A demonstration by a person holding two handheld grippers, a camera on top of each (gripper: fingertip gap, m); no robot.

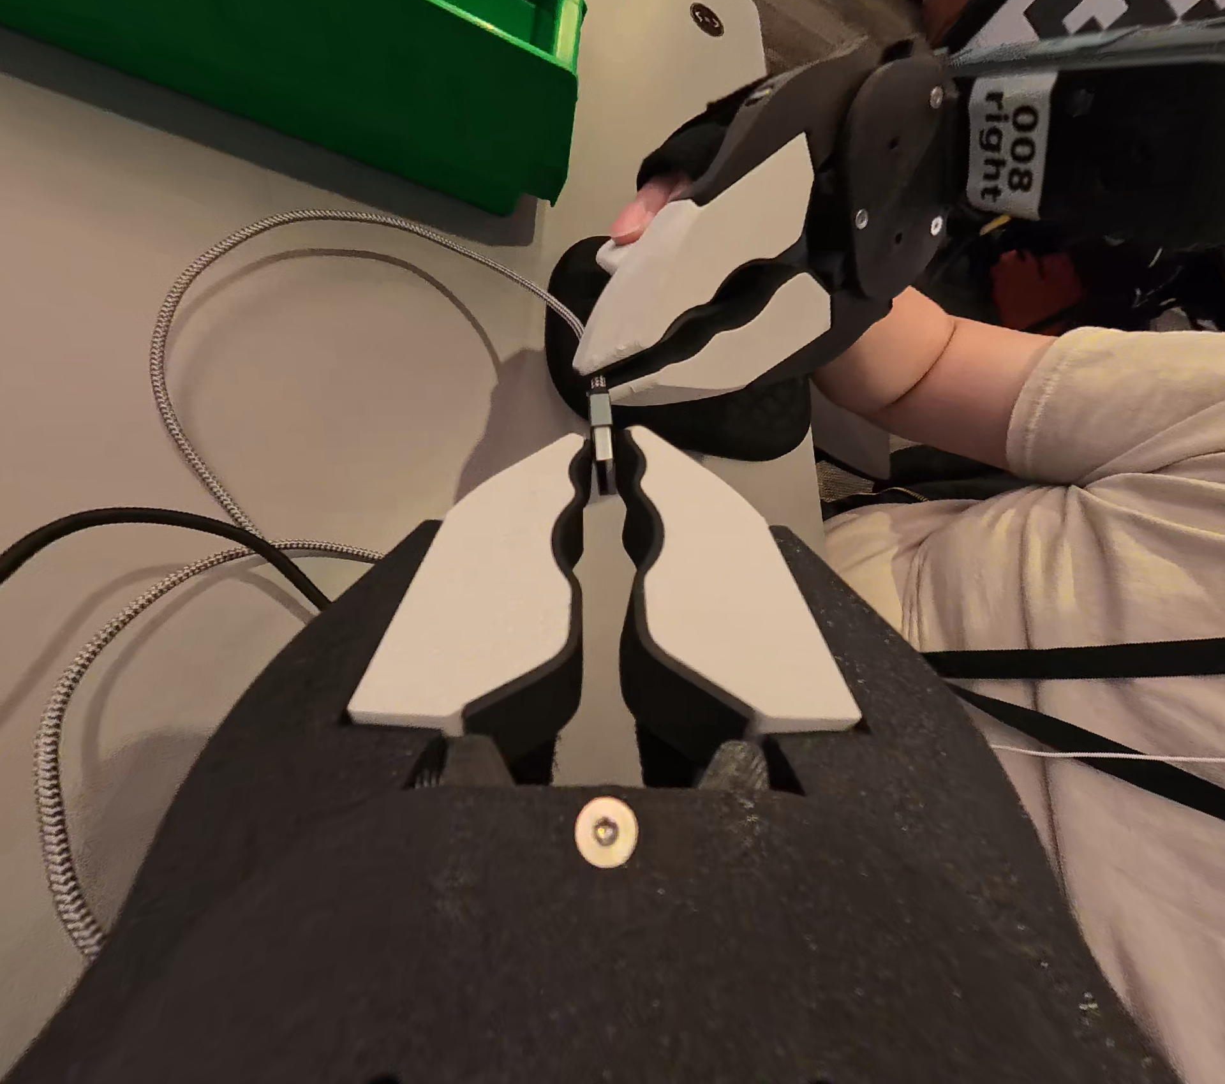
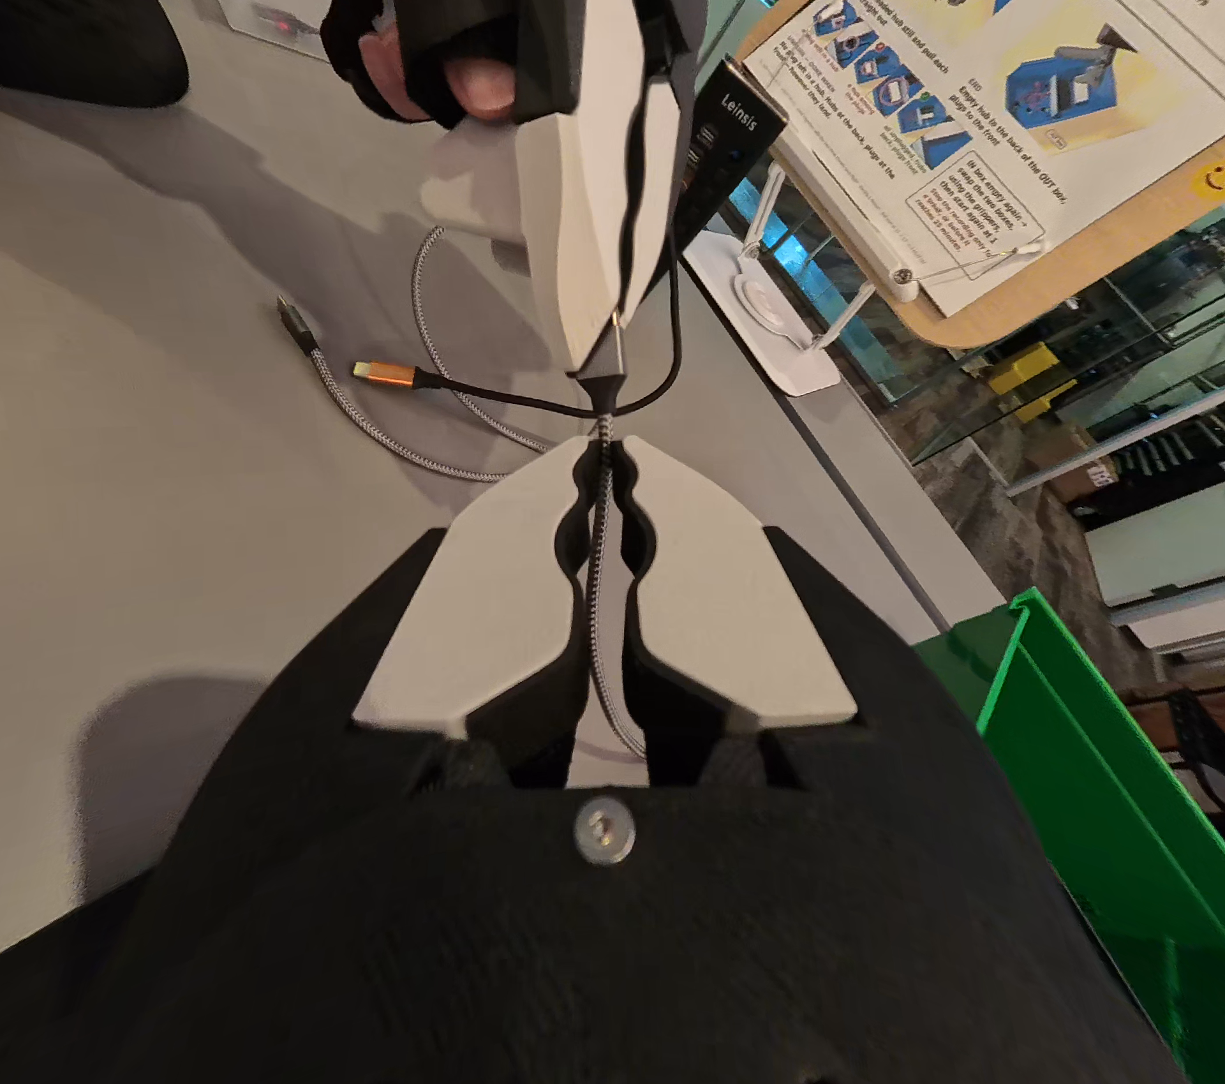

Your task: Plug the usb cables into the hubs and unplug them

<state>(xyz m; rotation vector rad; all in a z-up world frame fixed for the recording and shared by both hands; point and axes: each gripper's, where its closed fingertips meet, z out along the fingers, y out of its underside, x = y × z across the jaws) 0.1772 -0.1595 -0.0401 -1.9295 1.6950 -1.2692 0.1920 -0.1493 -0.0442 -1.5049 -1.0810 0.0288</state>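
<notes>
In the left wrist view my left gripper (image 1: 604,442) is shut on the silver metal end of a grey USB plug (image 1: 600,412). My right gripper (image 1: 596,377) comes in from the upper right and pinches the grey braided cable (image 1: 166,363) just behind that plug. In the right wrist view my right gripper (image 2: 604,445) is shut on the braided cable (image 2: 596,555), which runs back between the fingers. The left gripper (image 2: 608,339) points down from above onto the plug (image 2: 606,364). A black hub (image 2: 729,137) shows behind the left gripper's fingers; what supports it is hidden.
A black cable with an orange plug (image 2: 388,375) and the braided cable's other grey plug (image 2: 295,323) lie on the grey table (image 2: 199,455). A green bin (image 1: 331,25) stands close by, also seen in the right wrist view (image 2: 1094,787). An instruction sheet on a stand (image 2: 994,91) is beyond the table edge. Only a small space, under 4 cm, lies between the two pairs of fingers. Left tips and right tips are each some 25 centimetres from the black hub (image 2: 729,137).
</notes>
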